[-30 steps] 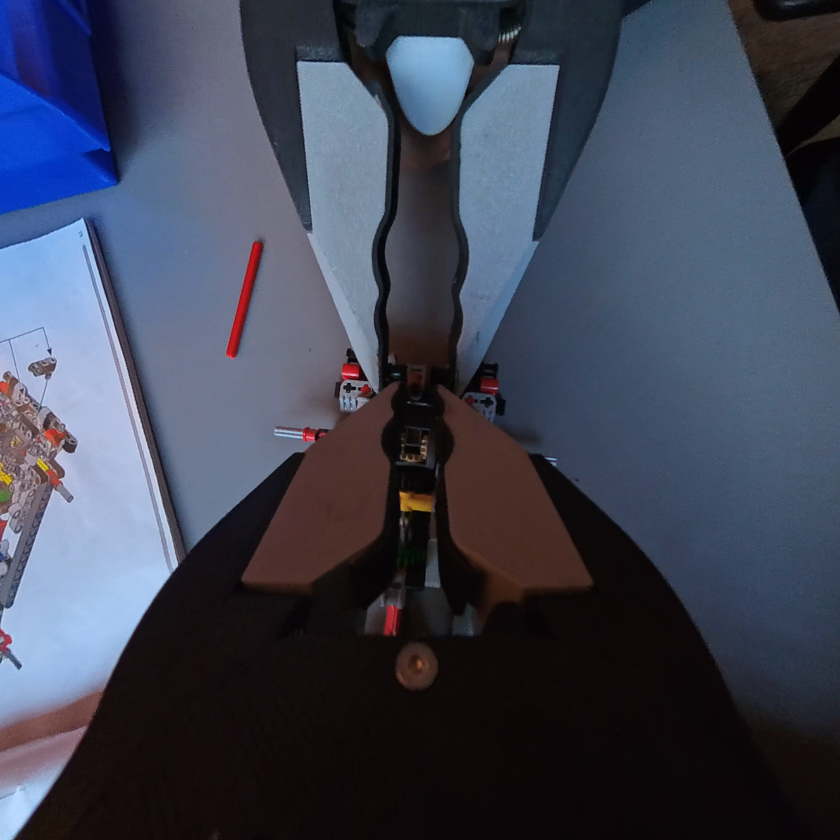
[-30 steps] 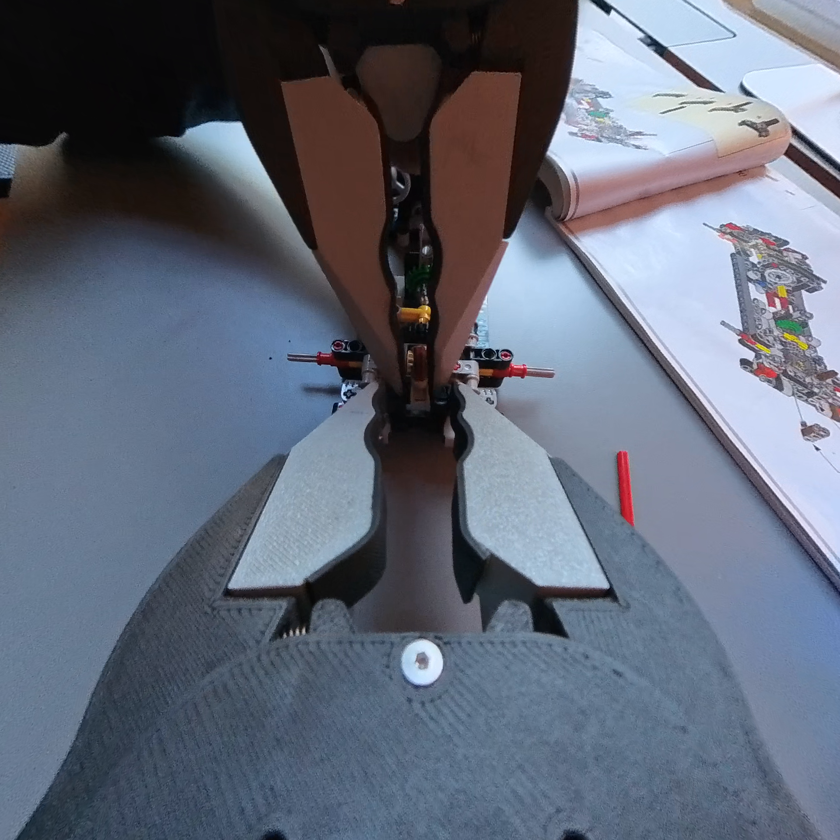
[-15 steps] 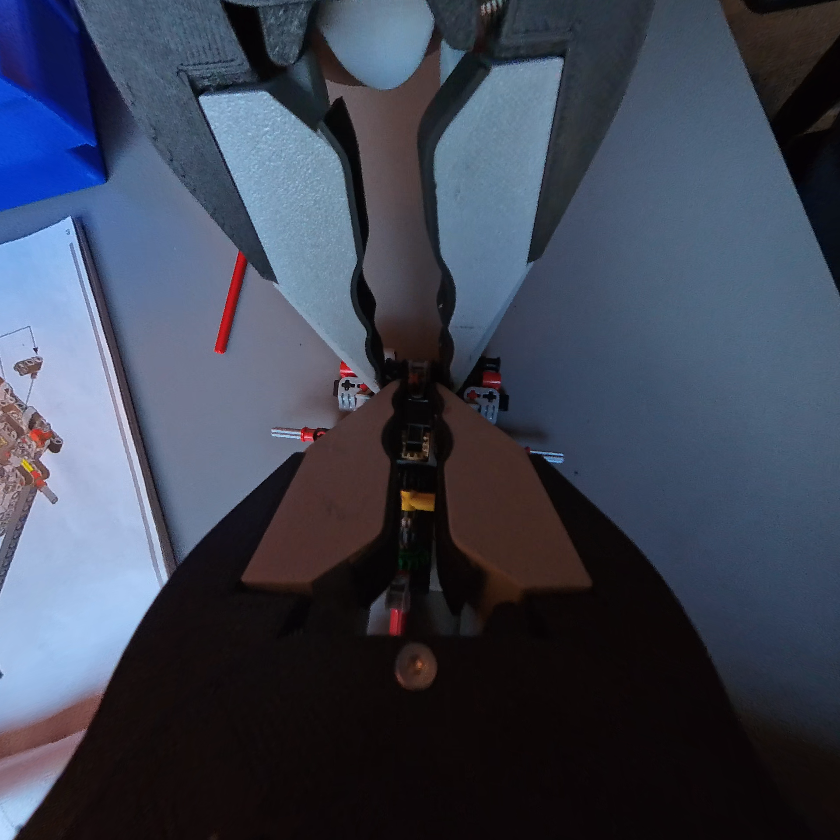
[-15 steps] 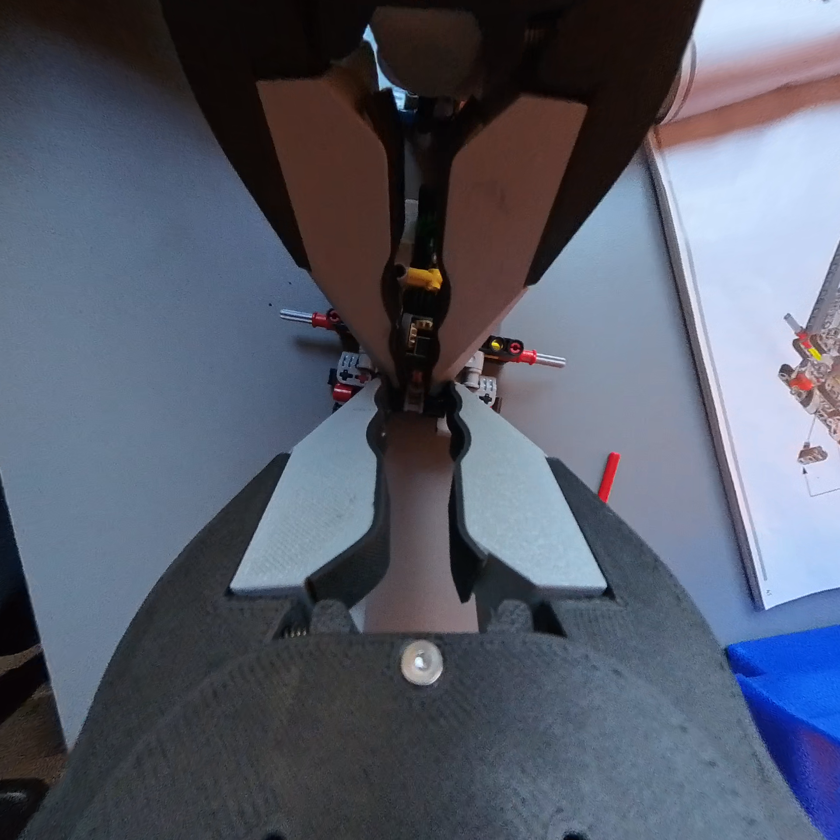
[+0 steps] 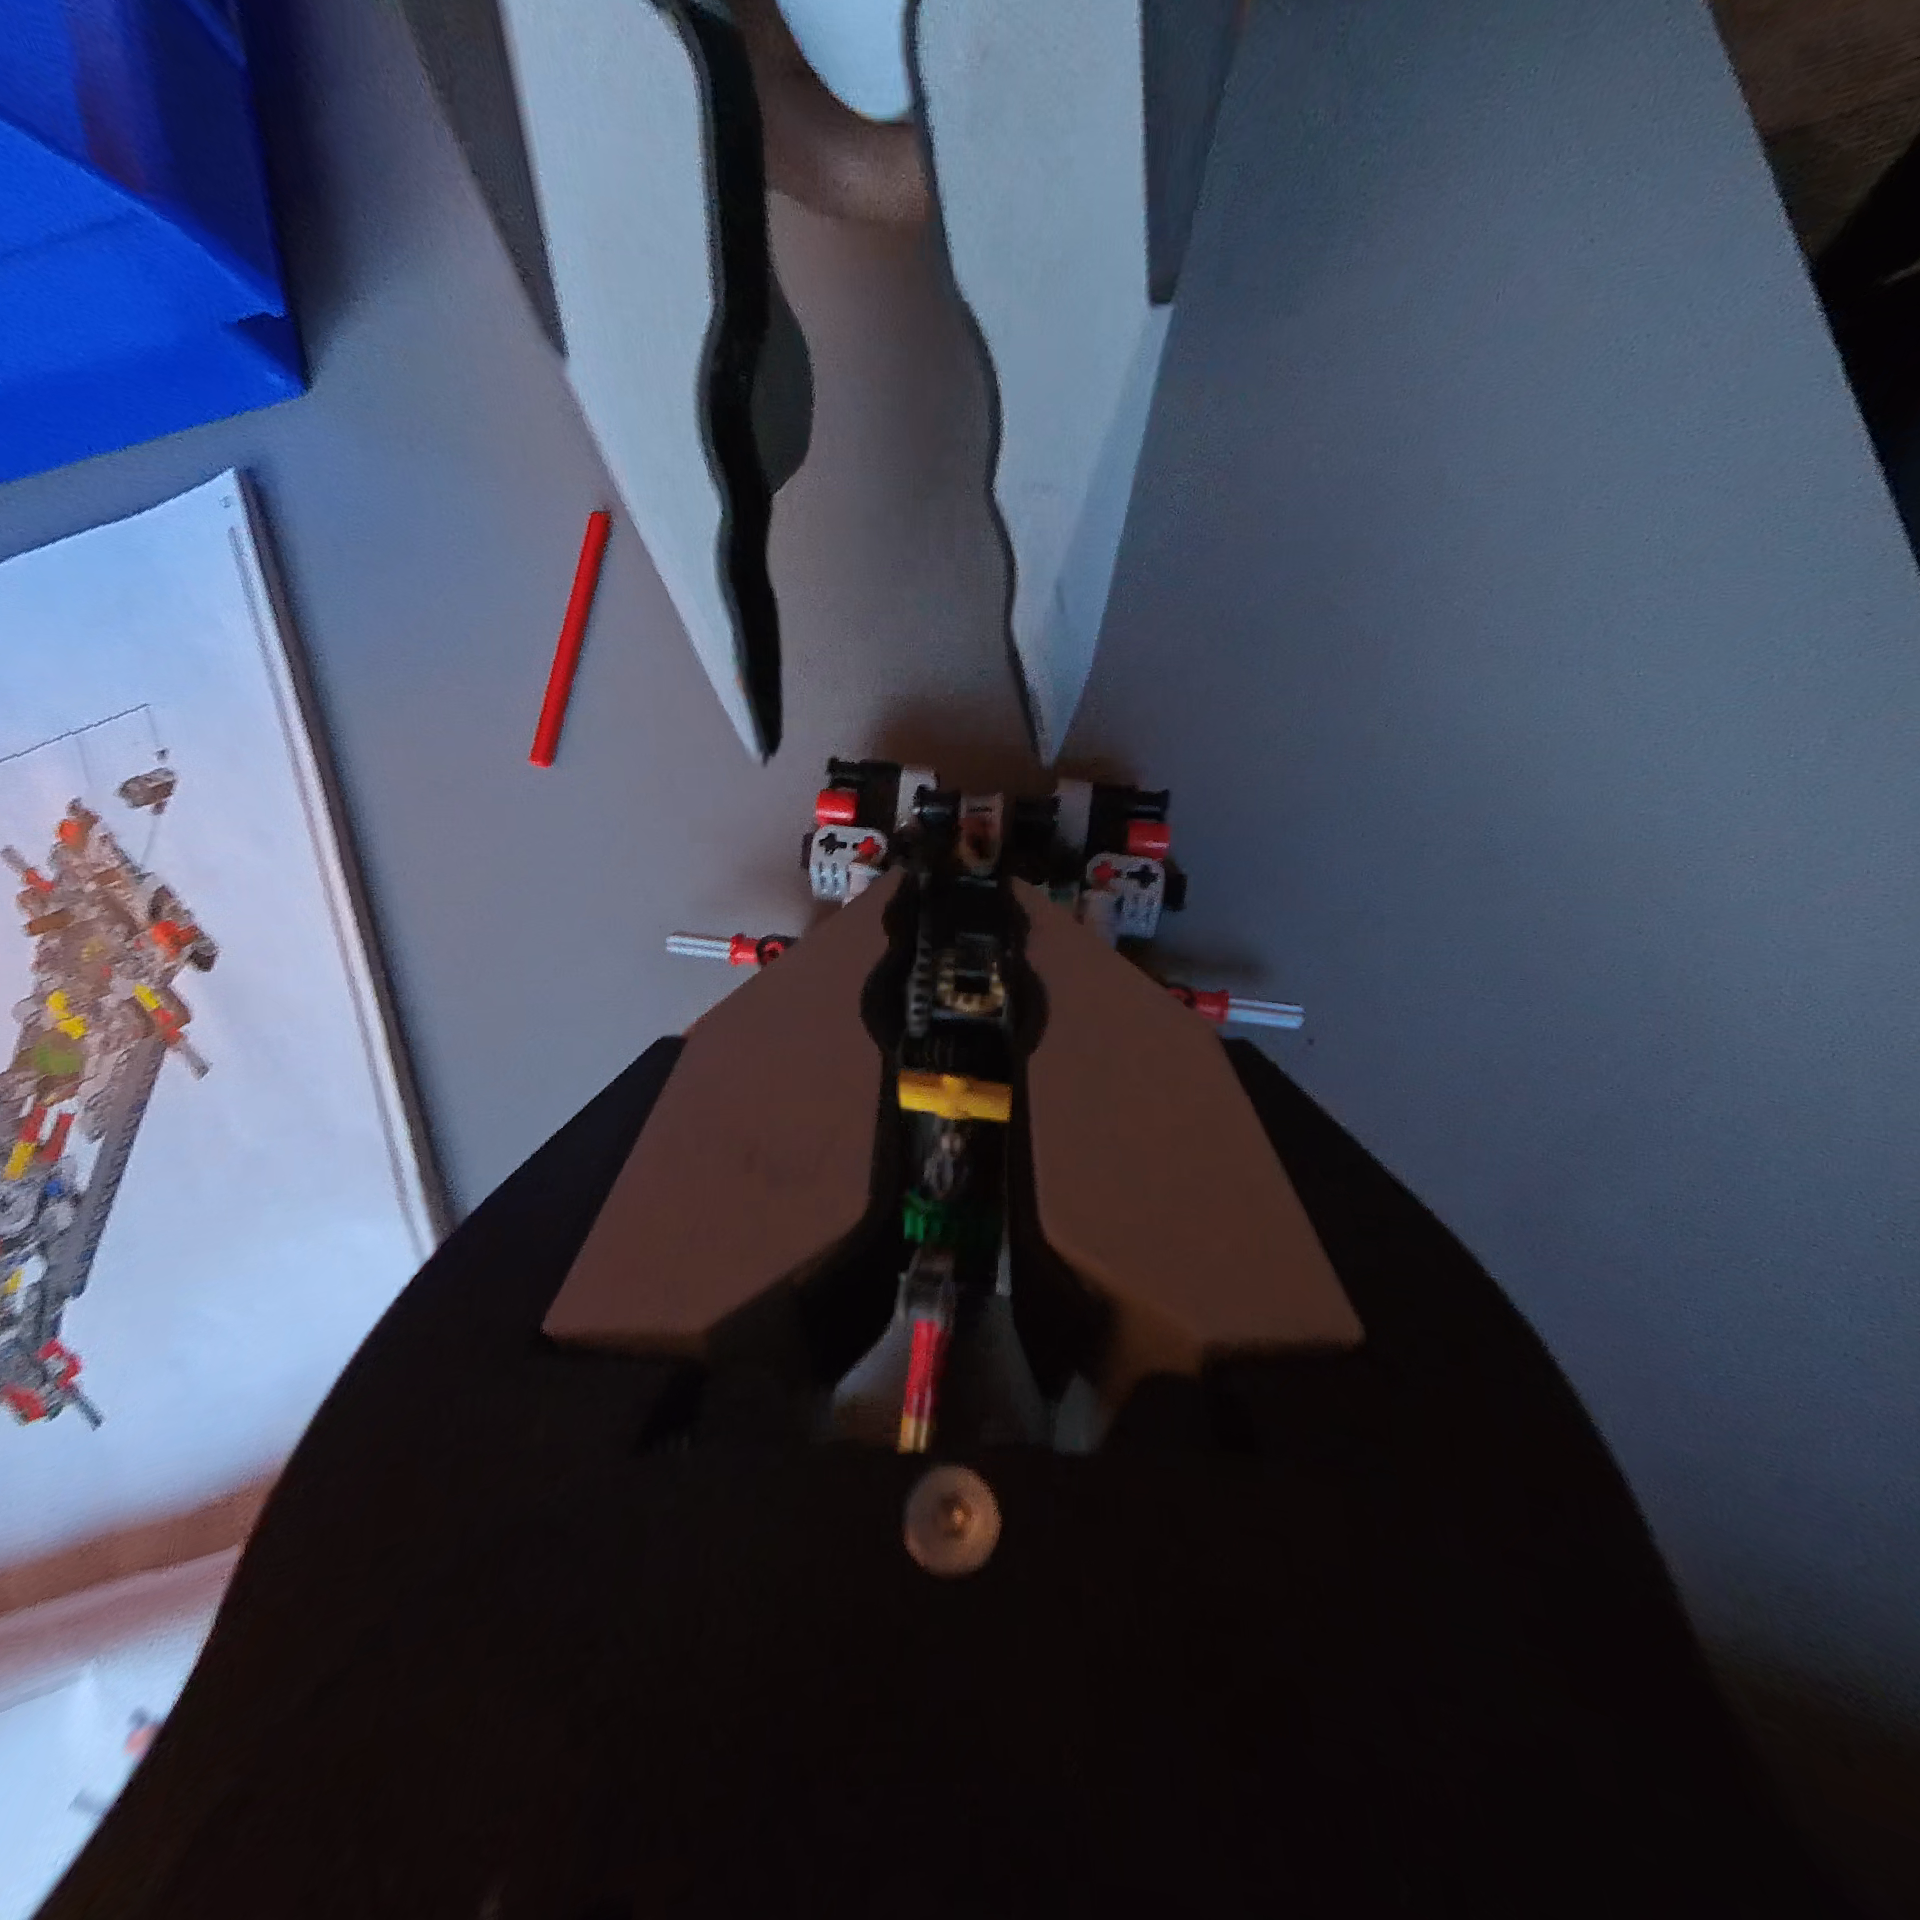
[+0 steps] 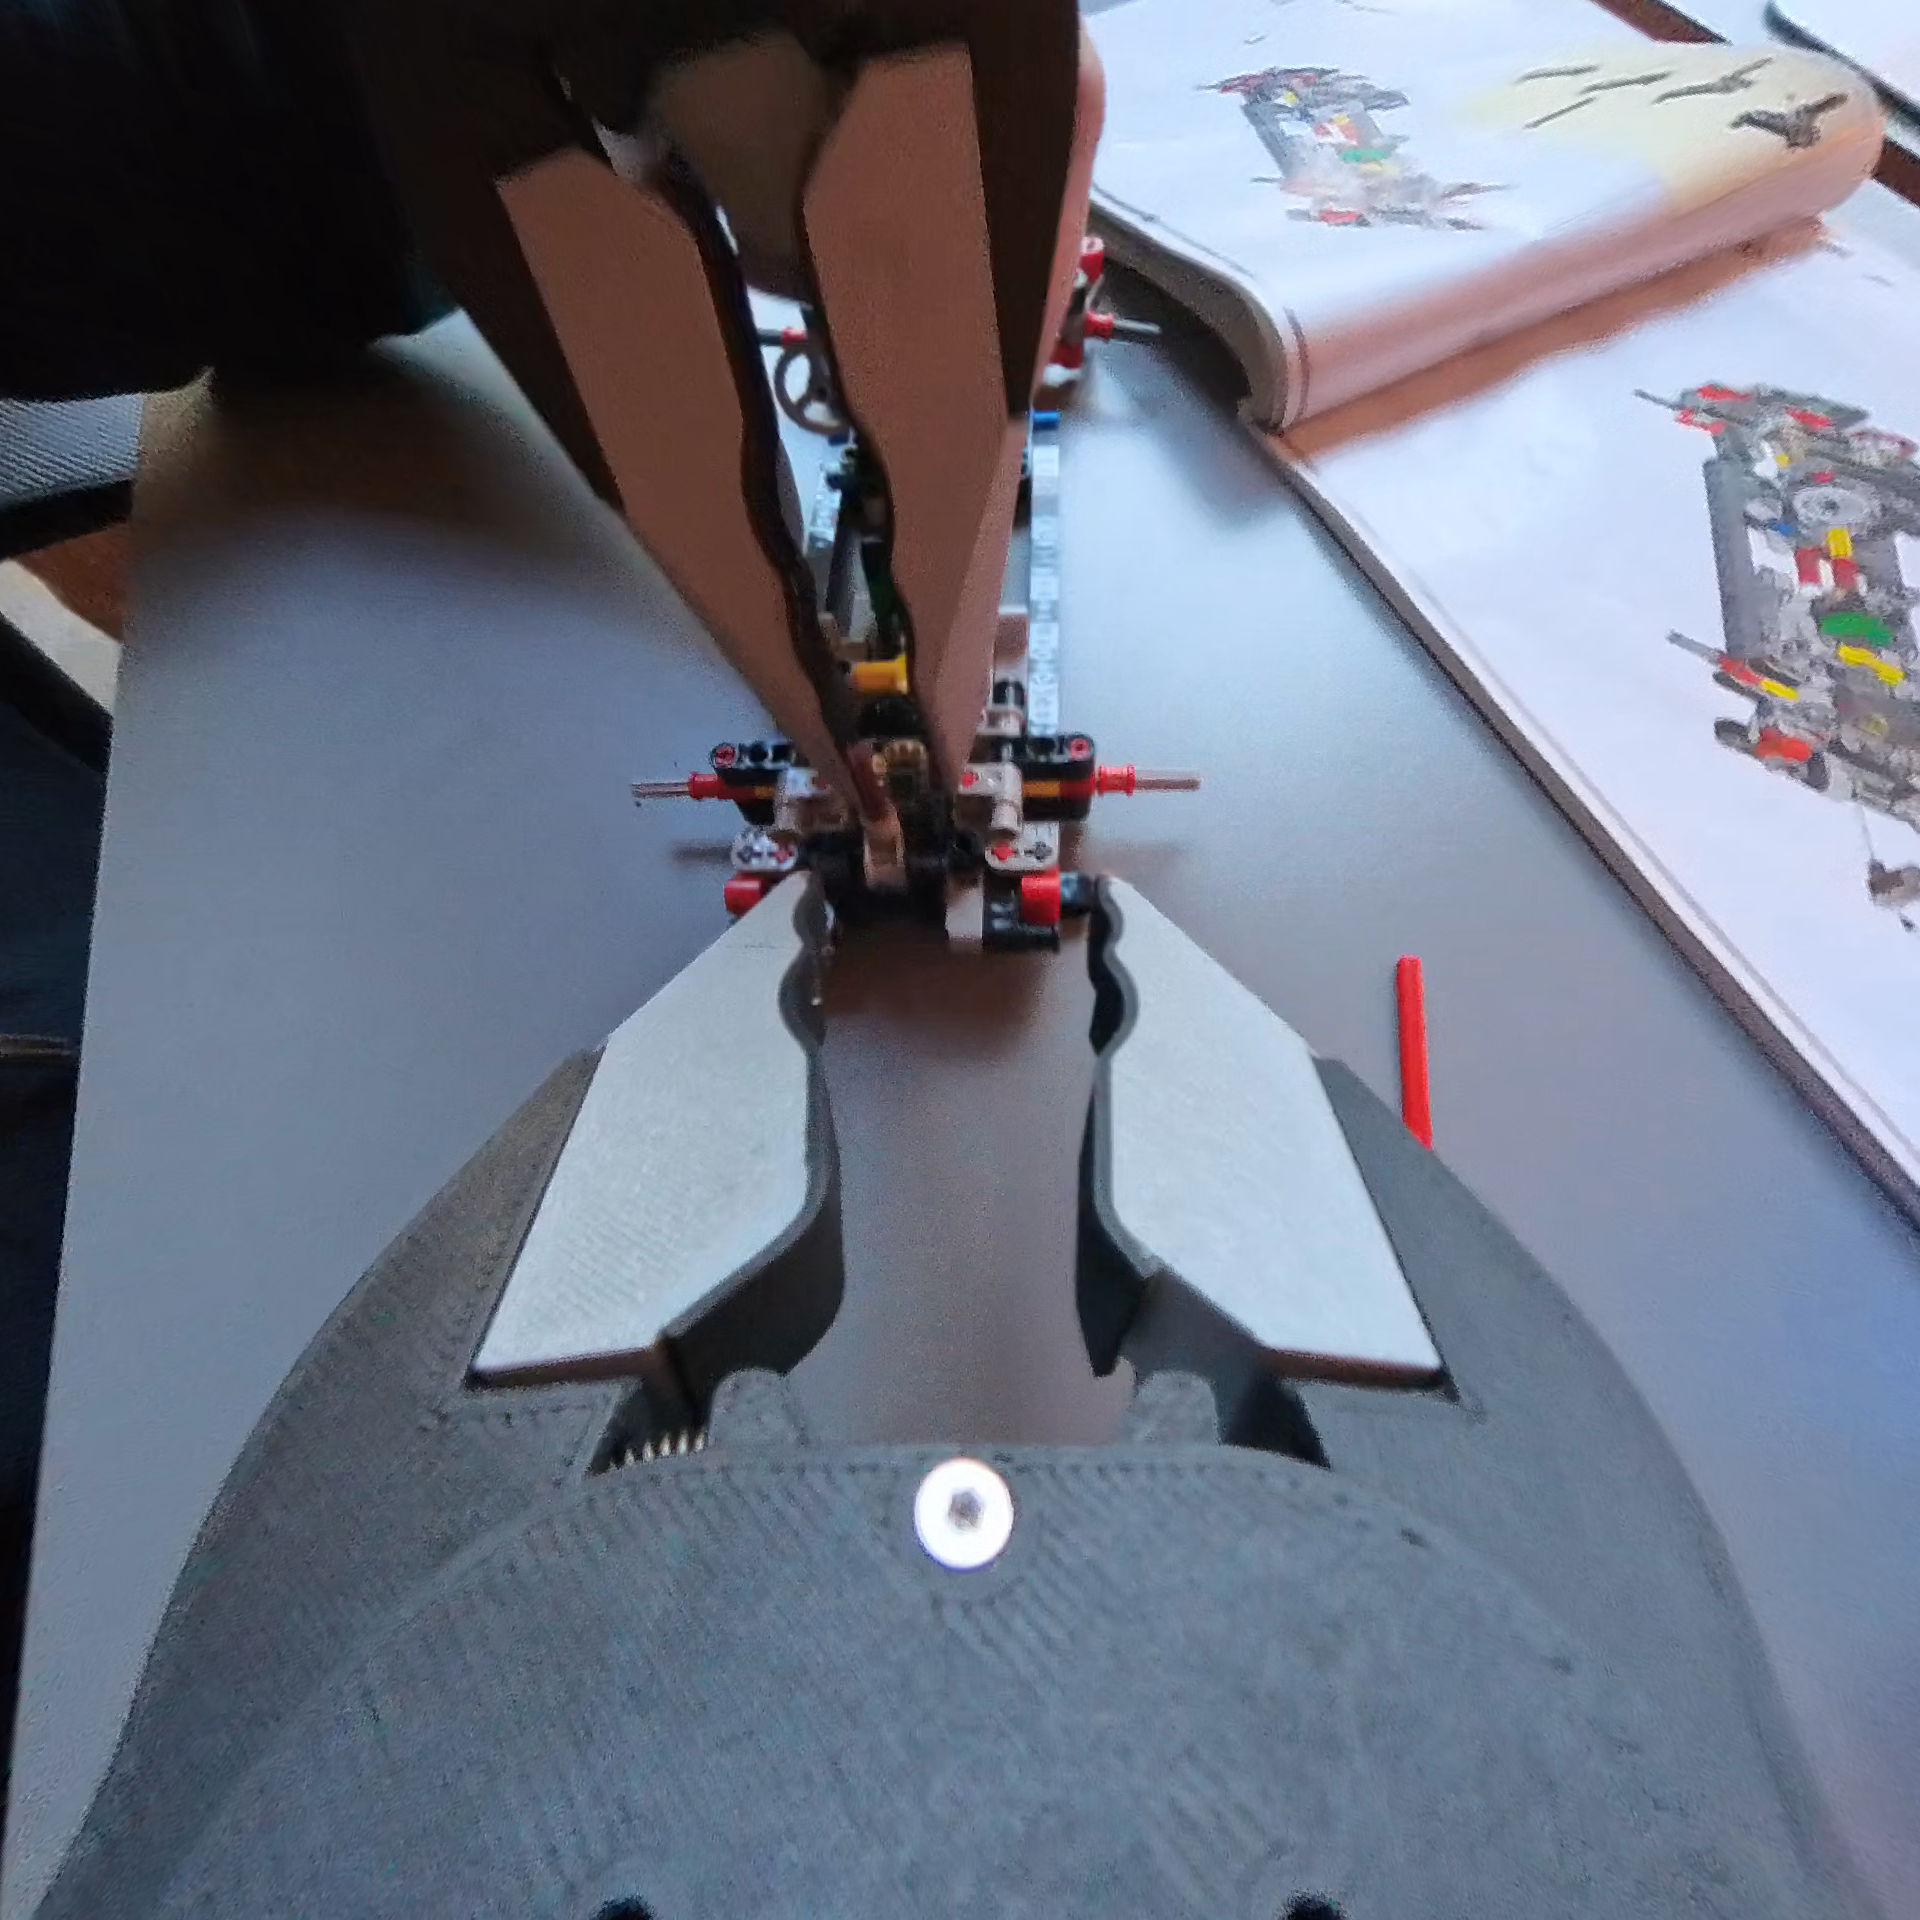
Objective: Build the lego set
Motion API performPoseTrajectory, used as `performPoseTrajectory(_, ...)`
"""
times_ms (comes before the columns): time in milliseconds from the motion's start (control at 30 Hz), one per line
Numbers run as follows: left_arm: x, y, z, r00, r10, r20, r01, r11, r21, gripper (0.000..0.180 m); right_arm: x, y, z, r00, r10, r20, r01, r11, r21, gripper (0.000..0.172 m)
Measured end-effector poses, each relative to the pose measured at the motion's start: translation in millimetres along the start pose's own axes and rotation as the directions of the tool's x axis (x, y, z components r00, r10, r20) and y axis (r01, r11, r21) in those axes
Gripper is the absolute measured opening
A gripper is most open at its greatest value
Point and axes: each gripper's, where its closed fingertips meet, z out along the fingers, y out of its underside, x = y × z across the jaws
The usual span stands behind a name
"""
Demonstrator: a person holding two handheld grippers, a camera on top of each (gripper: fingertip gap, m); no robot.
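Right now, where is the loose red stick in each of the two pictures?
Left wrist view: red stick on the table, upper left, between booklet and brick model.
Right wrist view: red stick, right of centre.
Shared landmark: the brick model.

Brick model (image 6: 914, 821): mainly black, with red, yellow, green, tan and pale grey pieces. Loose rod (image 5: 569, 638): solid red. Table (image 5: 1455, 623): plain grey. Bin (image 5: 125, 260): blue. Booklet (image 6: 1621, 665): white pages printed with multicoloured diagrams. Left gripper (image 5: 961, 894): brown fingers, black body. Right gripper (image 6: 951, 914): pale grey fingers, dark grey ribbed body.
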Motion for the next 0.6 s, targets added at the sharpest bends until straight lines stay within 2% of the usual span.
performPoseTrajectory(133,-0.5,-3.6,-7.4,1.0,-0.015,-0.015,0.015,1.0,0.015,0.017,-4.9,3.1,-0.1,0.996,-0.08,-0.037,0.08,0.997,-0.002,0.045)
performPoseTrajectory(367,5.2,-3.2,9.5,0.999,0.006,-0.035,-0.007,1.0,-0.009,0.009,-16.7,6.2,11.3,0.988,-0.149,-0.027,0.148,0.989,-0.026,0.03)
performPoseTrajectory(600,7.5,-5.3,10.3,0.997,0.015,-0.081,-0.013,1.0,0.025,0.005,-15.1,9.8,16.7,0.991,-0.125,-0.038,0.124,0.992,-0.029,0.027)
